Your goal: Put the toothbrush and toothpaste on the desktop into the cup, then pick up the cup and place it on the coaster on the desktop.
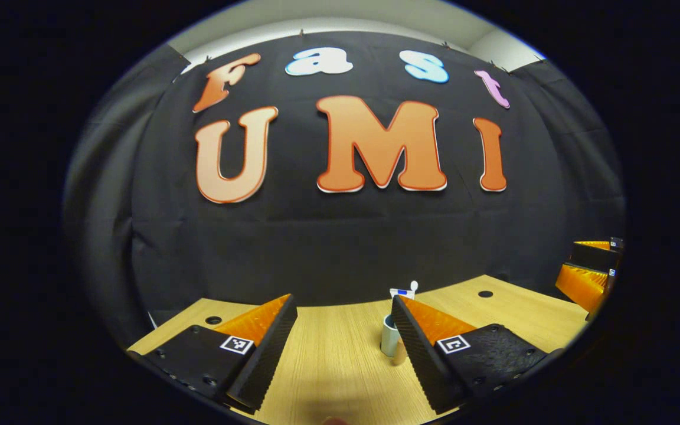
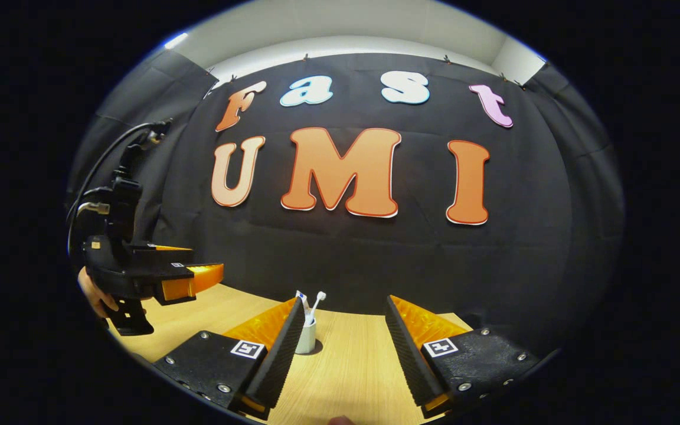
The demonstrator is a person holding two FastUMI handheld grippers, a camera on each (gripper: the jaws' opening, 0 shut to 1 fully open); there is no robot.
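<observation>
Cup (image 2: 306, 337) stands ahead of our right hand-held gripper (image 2: 340, 342), toothbrush (image 2: 317, 302) and toothpaste (image 2: 301, 297) already inside. Both hand-held grippers gape wide and empty, the left (image 1: 343, 339) too. Next, we judge, comes grasping the cup for the coaster, which we cannot make out.

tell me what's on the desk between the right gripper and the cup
Nothing: in the right gripper view, bare wooden desktop runs from the open right gripper to the cup, which holds the toothbrush and toothpaste.
</observation>
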